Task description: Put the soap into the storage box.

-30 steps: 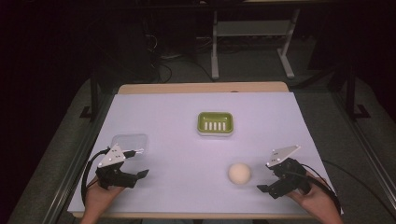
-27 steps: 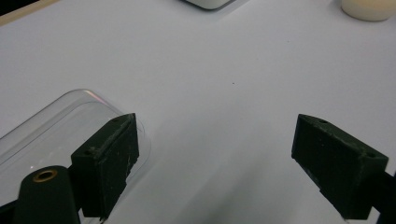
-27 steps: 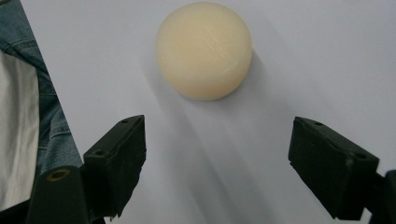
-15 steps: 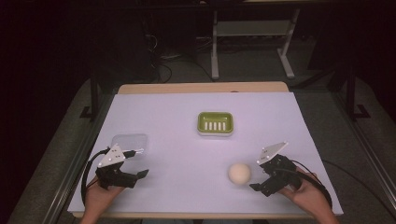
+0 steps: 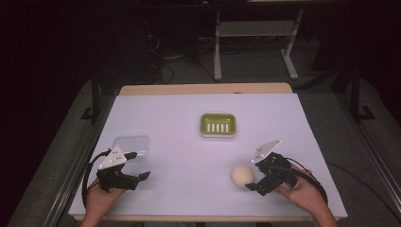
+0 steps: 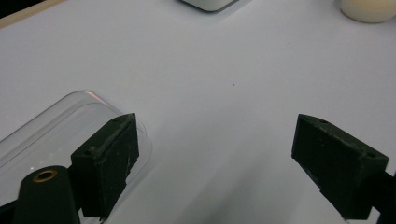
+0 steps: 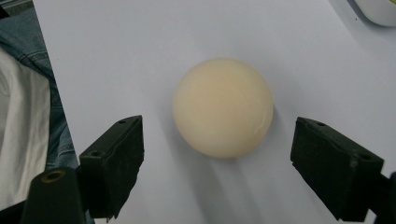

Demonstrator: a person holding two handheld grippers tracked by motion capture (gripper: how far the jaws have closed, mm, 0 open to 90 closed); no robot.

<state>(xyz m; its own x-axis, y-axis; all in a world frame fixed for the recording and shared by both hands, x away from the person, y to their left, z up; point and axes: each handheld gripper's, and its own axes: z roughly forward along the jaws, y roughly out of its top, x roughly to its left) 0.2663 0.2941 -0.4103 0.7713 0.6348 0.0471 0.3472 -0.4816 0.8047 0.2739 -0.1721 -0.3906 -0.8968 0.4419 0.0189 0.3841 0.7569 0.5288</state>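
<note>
**Cream ball sits ahead of the right gripper's spread jaws**

The right gripper is held low over the white tabletop, its 2 jaws spread wide and gripping nothing. In the right gripper view the cream ball rests on the tabletop just ahead of the jaws, centred on the gap between them and touching neither. In the high view the ball lies just beside the jaw tips.

The left gripper is also held low, its 2 jaws wide apart and empty. A clear plastic lid lies flat on the tabletop under and beyond one jaw in the left gripper view; the other jaw stands over bare surface. In the high view the lid is just past the jaw tips.

A green soap dish with a slotted white insert sits well beyond both pairs of jaws, near the middle of the tabletop.
</note>
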